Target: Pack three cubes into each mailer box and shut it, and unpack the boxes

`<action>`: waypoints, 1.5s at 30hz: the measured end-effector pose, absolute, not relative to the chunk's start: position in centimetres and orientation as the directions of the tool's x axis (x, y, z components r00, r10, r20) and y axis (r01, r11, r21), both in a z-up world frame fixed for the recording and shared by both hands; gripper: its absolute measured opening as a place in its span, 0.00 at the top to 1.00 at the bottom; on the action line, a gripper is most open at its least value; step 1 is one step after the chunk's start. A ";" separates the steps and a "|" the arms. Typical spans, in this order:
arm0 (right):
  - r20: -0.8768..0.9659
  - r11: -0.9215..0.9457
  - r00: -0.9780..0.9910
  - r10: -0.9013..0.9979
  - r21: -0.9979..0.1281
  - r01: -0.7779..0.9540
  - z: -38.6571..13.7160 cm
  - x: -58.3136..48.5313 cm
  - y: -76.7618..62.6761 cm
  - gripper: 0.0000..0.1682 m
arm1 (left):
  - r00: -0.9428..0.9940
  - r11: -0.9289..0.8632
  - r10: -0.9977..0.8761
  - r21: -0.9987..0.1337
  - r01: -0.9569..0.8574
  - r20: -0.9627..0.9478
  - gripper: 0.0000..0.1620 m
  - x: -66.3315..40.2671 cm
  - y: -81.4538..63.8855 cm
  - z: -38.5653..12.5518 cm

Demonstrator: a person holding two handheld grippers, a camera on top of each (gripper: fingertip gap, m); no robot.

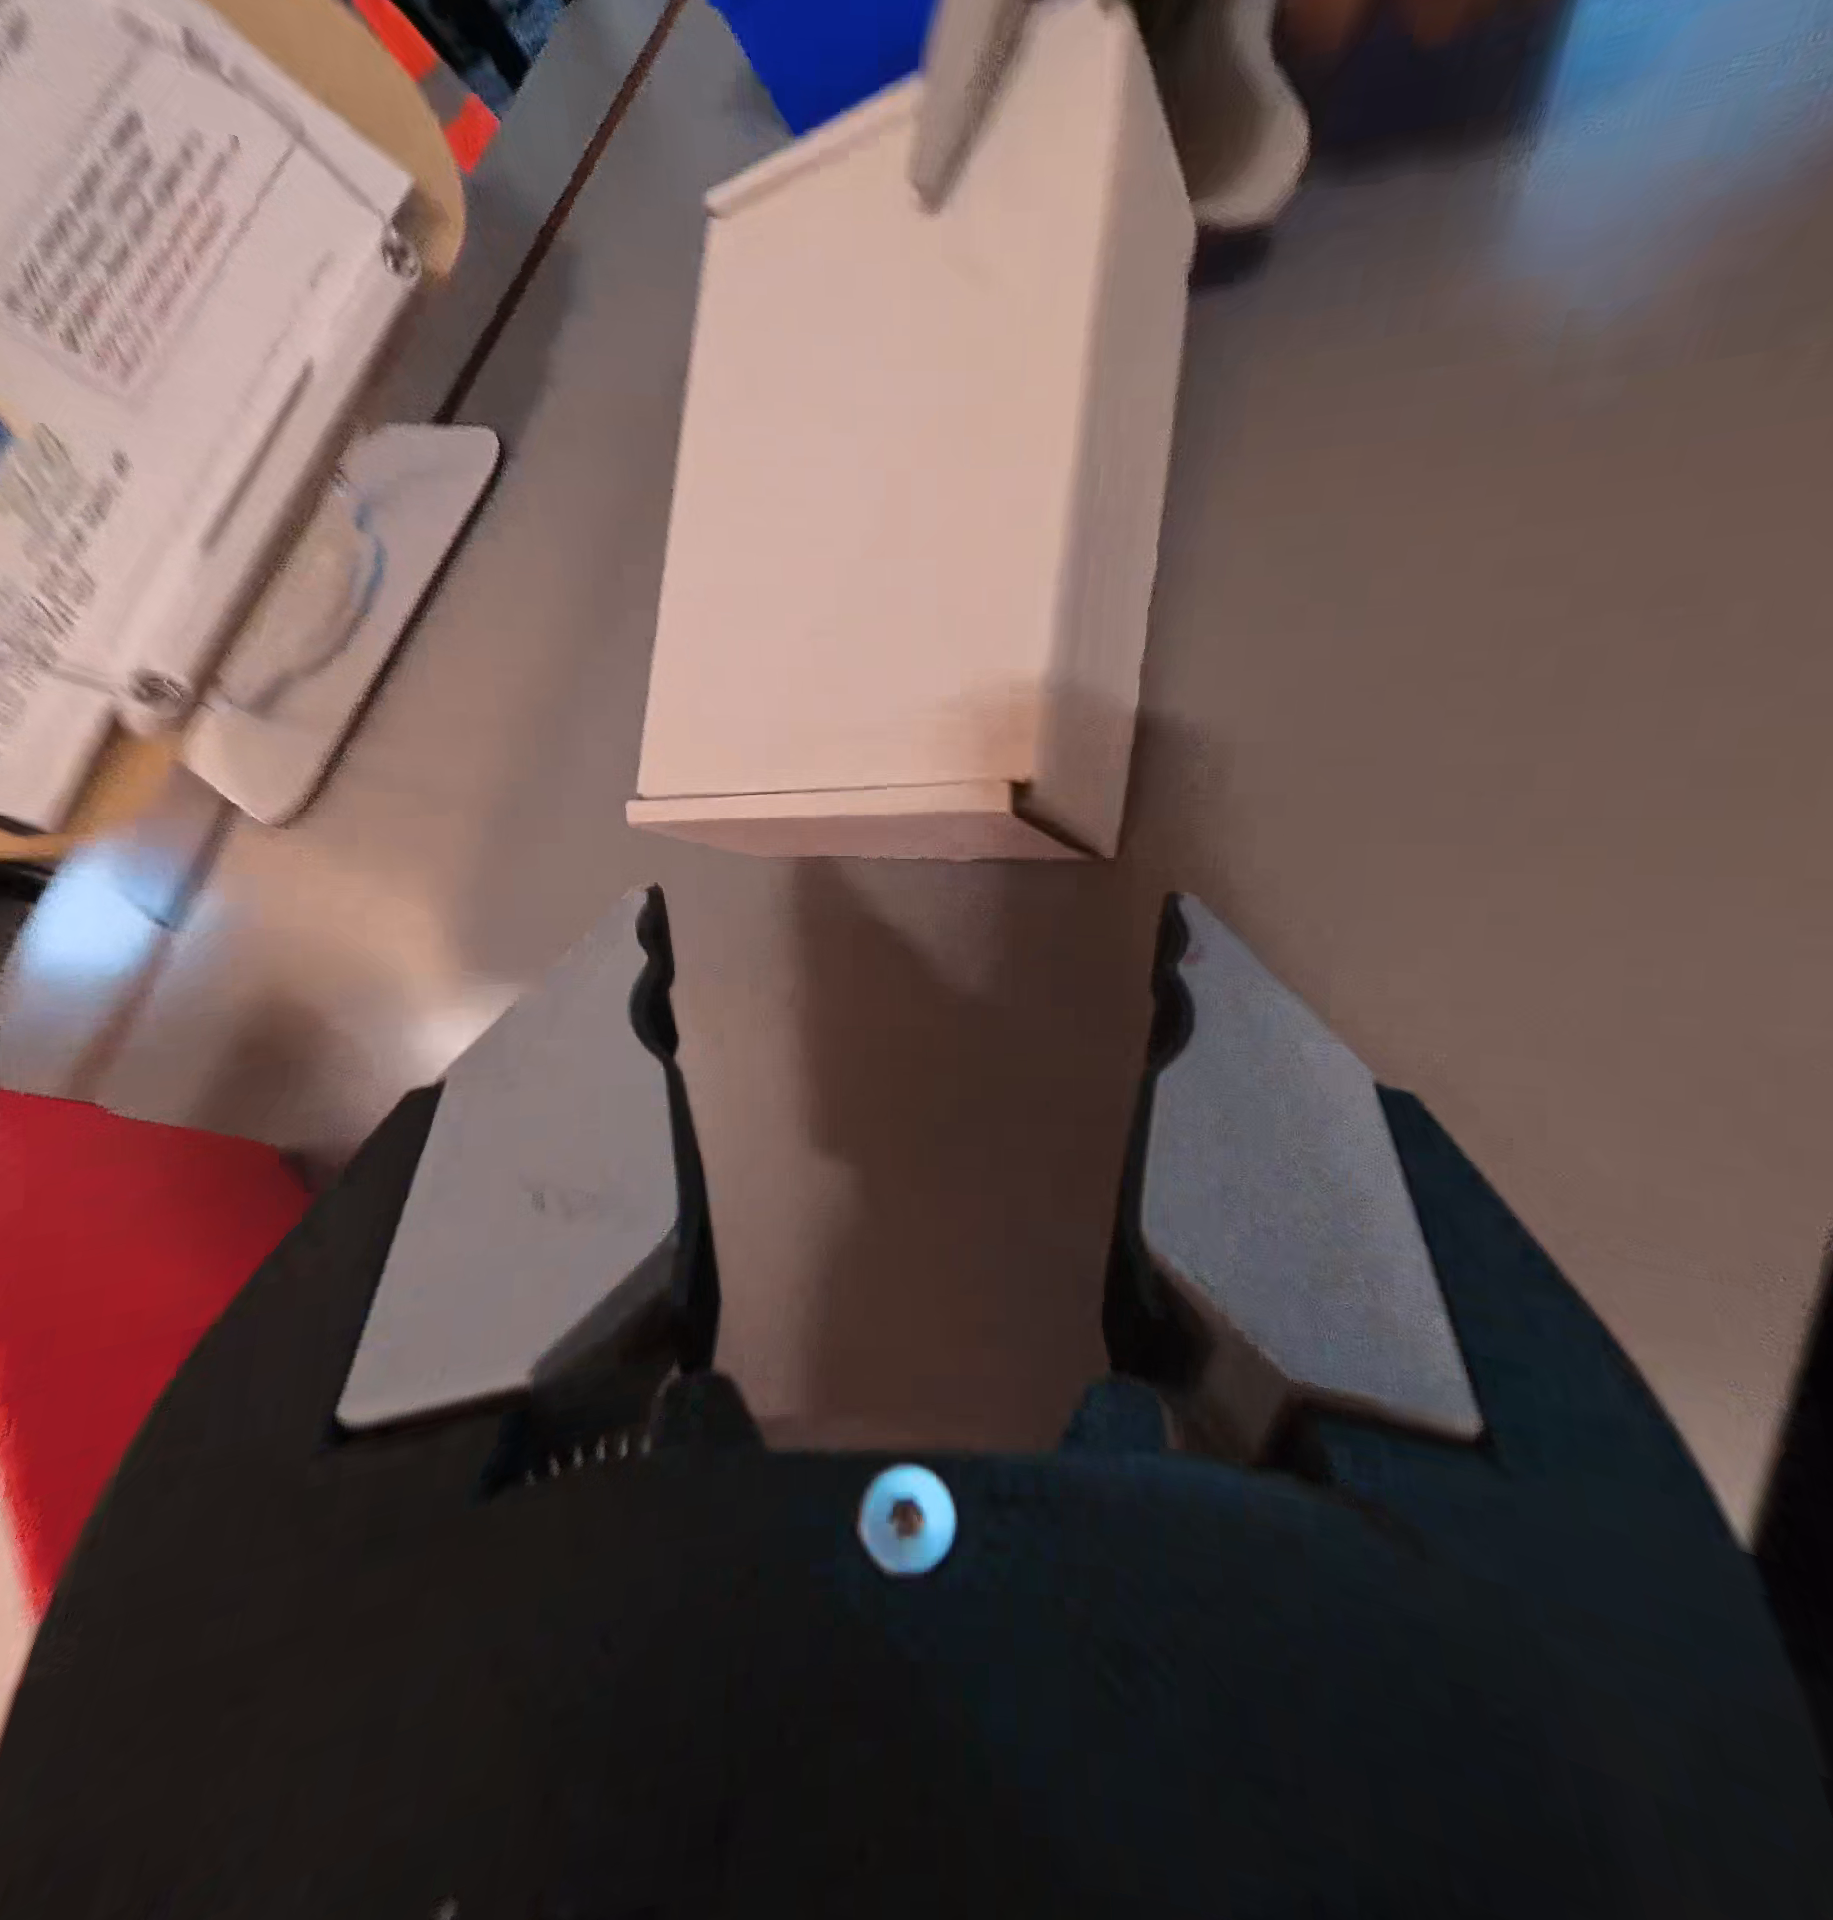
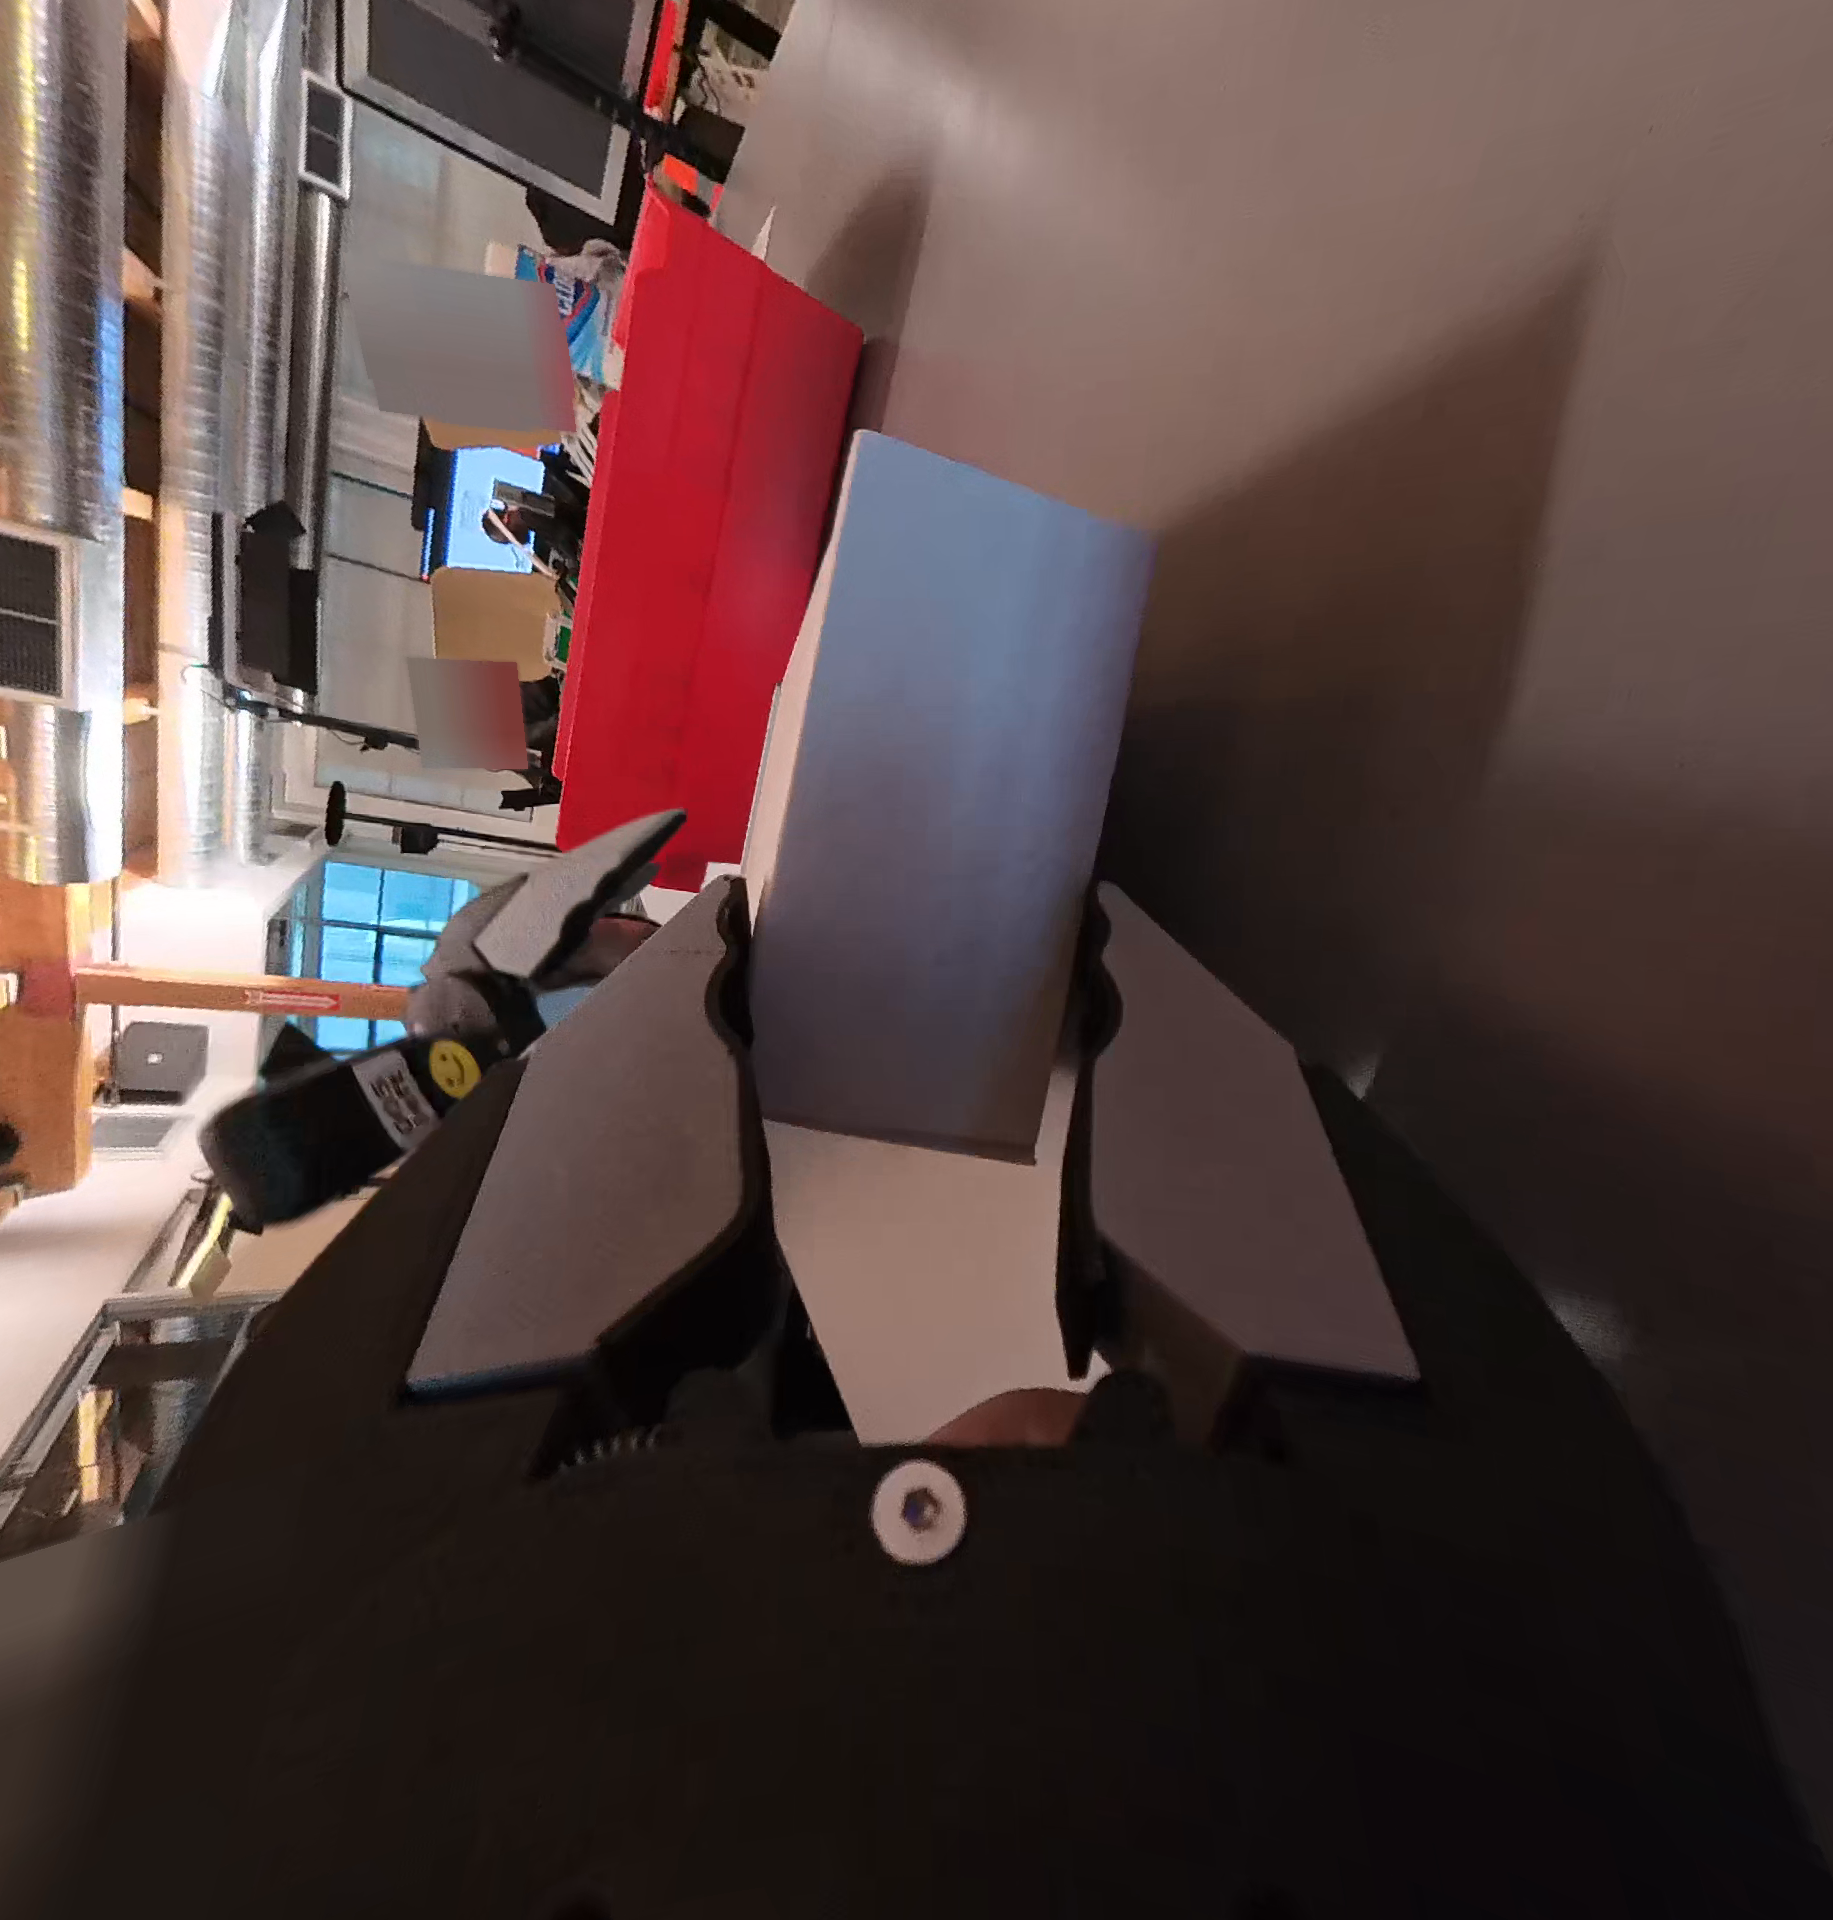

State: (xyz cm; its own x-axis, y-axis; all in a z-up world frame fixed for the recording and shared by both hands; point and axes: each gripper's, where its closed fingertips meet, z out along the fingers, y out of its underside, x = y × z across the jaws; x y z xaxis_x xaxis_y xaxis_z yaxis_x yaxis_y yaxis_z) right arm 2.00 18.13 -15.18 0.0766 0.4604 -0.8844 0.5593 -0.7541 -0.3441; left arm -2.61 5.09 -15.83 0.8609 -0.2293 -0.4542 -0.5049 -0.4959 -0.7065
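Closed white mailer box (image 1: 912,499) on bench (image 1: 1463,727), clamped at far end by right hand-held gripper (image 2: 917,971). Left hand-held gripper (image 1: 912,935) wide, empty, just short of near end.

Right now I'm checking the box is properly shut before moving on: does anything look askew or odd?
The white mailer box looks closed, gripped at its far end by the right gripper. One oddity: at the near right corner the lid edge shows a small dark gap, not quite flush. The left gripper waits open, short of it.
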 end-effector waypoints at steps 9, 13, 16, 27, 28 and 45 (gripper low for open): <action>-0.873 -0.708 0.084 0.480 -0.329 0.624 -16.6 2.3 16.4 0.64 | 0.669 -0.461 -0.306 -0.510 -0.726 -0.677 0.66 -1.7 7.9 -17.1; -0.767 -0.558 0.012 0.641 -0.456 0.693 -16.7 3.4 15.8 0.58 | 0.735 -0.484 -0.383 -0.556 -0.676 -0.560 0.70 -1.8 7.8 -16.7; -0.620 -0.399 -0.065 0.782 -0.579 0.711 -16.1 4.4 16.2 0.58 | 0.761 -0.521 -0.442 -0.555 -0.648 -0.474 0.72 -1.8 7.8 -16.4; -0.065 0.143 -0.312 0.948 -0.787 0.601 -13.5 5.9 15.8 0.54 | 0.704 -0.615 -0.658 -0.349 -0.707 -0.267 0.77 -3.0 7.6 -15.8; -0.006 0.198 -0.329 0.944 -0.787 0.584 -13.4 5.8 15.4 0.54 | 0.704 -0.621 -0.668 -0.340 -0.706 -0.241 0.77 -3.1 7.6 -15.6; 0.651 0.784 -0.442 0.617 -0.464 0.411 -12.9 2.7 14.8 0.50 | 0.730 -0.763 -0.635 -0.355 -0.541 0.254 0.79 -5.0 10.6 -12.4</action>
